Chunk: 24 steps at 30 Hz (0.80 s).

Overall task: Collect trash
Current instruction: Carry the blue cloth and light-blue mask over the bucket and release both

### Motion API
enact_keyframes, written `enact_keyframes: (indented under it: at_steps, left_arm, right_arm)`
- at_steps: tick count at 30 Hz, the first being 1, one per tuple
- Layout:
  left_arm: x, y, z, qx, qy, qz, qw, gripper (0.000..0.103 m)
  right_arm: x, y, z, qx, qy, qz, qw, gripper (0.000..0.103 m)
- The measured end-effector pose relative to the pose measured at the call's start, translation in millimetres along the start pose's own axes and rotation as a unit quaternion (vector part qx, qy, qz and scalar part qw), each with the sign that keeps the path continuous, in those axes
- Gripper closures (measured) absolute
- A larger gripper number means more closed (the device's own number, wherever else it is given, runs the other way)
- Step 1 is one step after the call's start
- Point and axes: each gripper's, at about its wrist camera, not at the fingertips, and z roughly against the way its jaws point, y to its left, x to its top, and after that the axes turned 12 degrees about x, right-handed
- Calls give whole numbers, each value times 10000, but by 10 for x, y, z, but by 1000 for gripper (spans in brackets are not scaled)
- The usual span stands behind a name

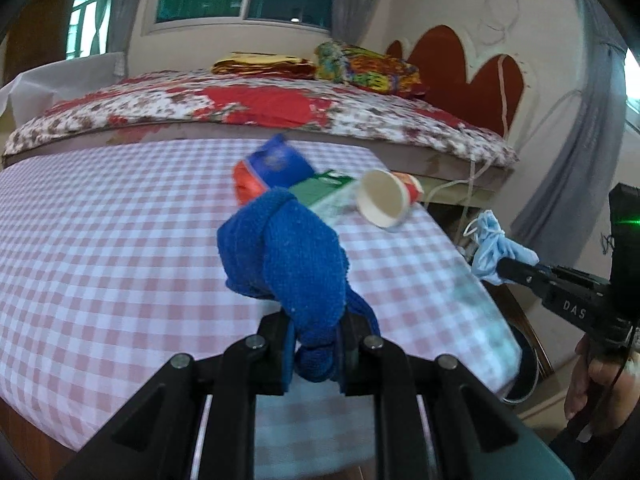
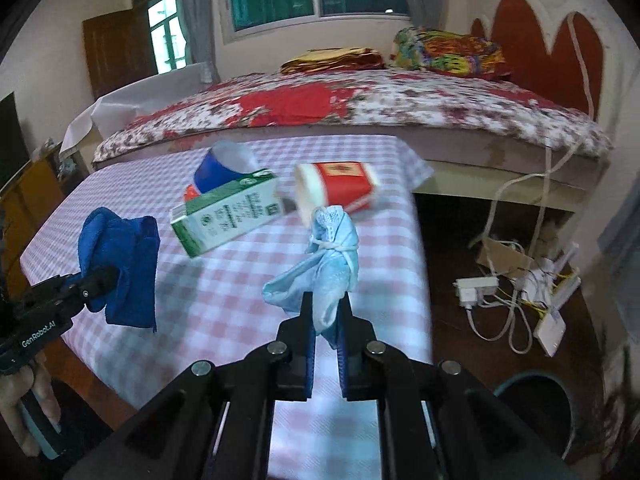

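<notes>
A crumpled pale blue face mask (image 2: 334, 256) is gripped in the closed jaws of the right gripper (image 2: 325, 316), lifted above the checked counter (image 2: 224, 300). A dark blue cloth (image 1: 288, 256) is clamped by the left gripper (image 1: 318, 340). Carrying to the round dark bin (image 2: 532, 408) seems due; release over its opening is called for.

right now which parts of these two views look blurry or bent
Left wrist view: blue cloth in the left gripper is sharp, the paper cup and table edge smear, a green flare sits at right. Right wrist view: face mask is sharp, carton slightly soft; the fisheye bows the bed edge in both.
</notes>
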Motion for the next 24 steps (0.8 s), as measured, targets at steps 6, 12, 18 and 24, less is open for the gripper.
enact_keyframes:
  at_steps: [6,12,18,24]
  left_arm:
    - [-20,-447,91,-347,-30,-336,9988,86]
    - [-9,-924,126,-736,-25,-691,9949,86]
    - [-29,-1376,163,-1111,-13,-1099,9877,86]
    - [-116,-1786,158,-1410,76,-1396,9801,86]
  right_arm:
    - [-216,-336,433,-319,-152,-275,9990,94]
    - [-460,-662,768,-597,-191,-560,9965,94]
    - [-680,-983,1076,-907,-245,-820,9922,94]
    - [-879,-1275,1304,-1163,-261,-1096,9868,94]
